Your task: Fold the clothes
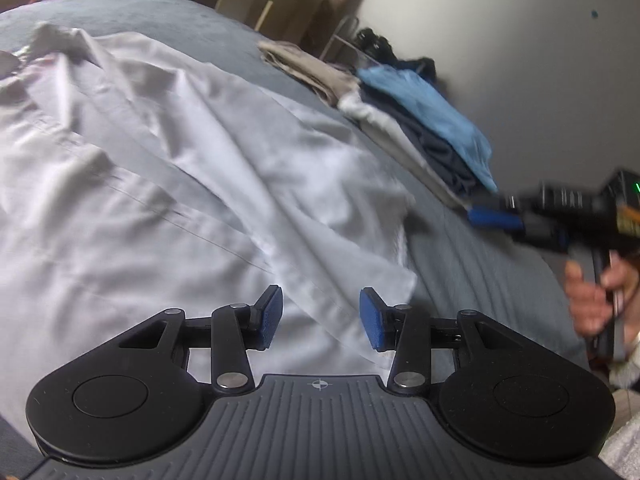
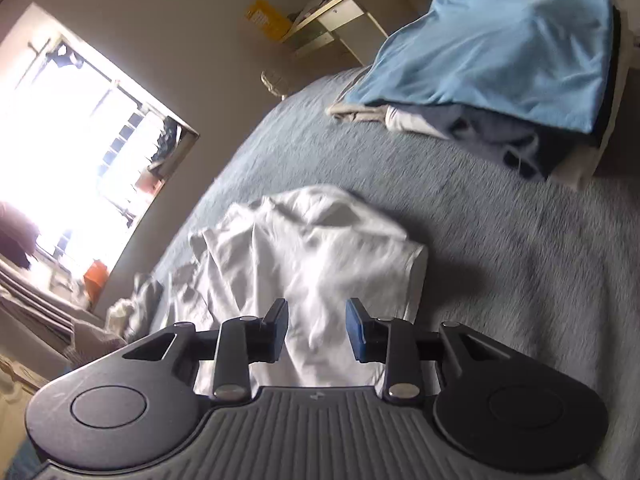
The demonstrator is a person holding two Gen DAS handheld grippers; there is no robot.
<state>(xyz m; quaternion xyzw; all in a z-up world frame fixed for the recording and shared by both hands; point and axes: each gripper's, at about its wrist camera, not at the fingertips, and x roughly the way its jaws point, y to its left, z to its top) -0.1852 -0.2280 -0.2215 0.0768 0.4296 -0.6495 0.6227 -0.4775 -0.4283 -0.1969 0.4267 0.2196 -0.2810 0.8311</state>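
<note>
Hovering with jaws parted and empty, the left gripper (image 1: 320,316) and right gripper (image 2: 317,330) sit over the rumpled white shirt (image 1: 168,168) spread across the grey bed (image 2: 500,248), so each should probably pinch a hem corner and pull taut before folding.

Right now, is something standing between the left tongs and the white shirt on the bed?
Nothing visible does. The left tongs are open just above the white shirt, with only its hem between the pads. The stack of folded clothes lies off to the side.
</note>
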